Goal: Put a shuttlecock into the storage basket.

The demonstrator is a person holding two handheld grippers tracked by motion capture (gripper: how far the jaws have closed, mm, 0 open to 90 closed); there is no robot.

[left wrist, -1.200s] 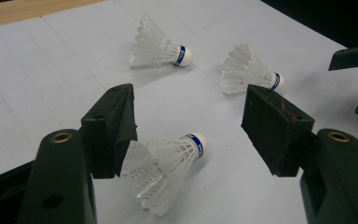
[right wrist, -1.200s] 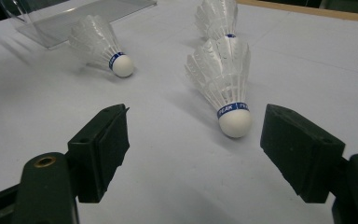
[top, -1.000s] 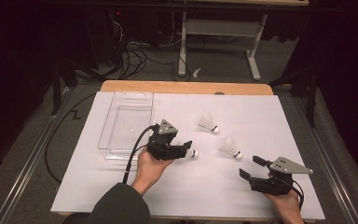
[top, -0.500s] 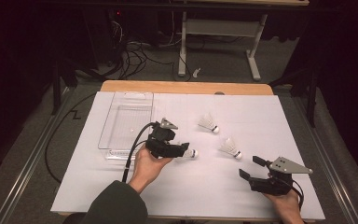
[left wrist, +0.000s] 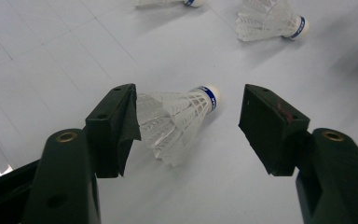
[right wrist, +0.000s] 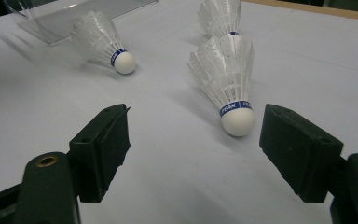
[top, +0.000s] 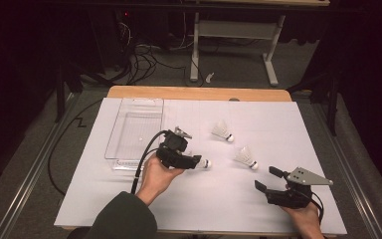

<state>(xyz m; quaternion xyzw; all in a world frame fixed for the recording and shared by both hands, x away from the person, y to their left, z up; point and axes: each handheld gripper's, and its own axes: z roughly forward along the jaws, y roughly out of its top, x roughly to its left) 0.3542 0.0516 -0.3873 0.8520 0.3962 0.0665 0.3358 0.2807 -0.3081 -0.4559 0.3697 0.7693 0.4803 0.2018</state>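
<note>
Step now: grabbing shuttlecock [left wrist: 177, 119] with left tongs [left wrist: 189, 126] wide apart around it; next, squeeze gently. Right tongs [right wrist: 193, 149] apart, waiting

You can just make out "PEAK" on the blue band of the nearest shuttlecock [right wrist: 227, 79]; nothing else is readable.

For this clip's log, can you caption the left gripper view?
Open left gripper straddles a shuttlecock lying on the white table.

White feathered shuttlecock [left wrist: 177, 119] with smooth cork tip, clear glossy plastic tray [top: 134, 132], matt white tabletop [top: 278, 129]
</note>
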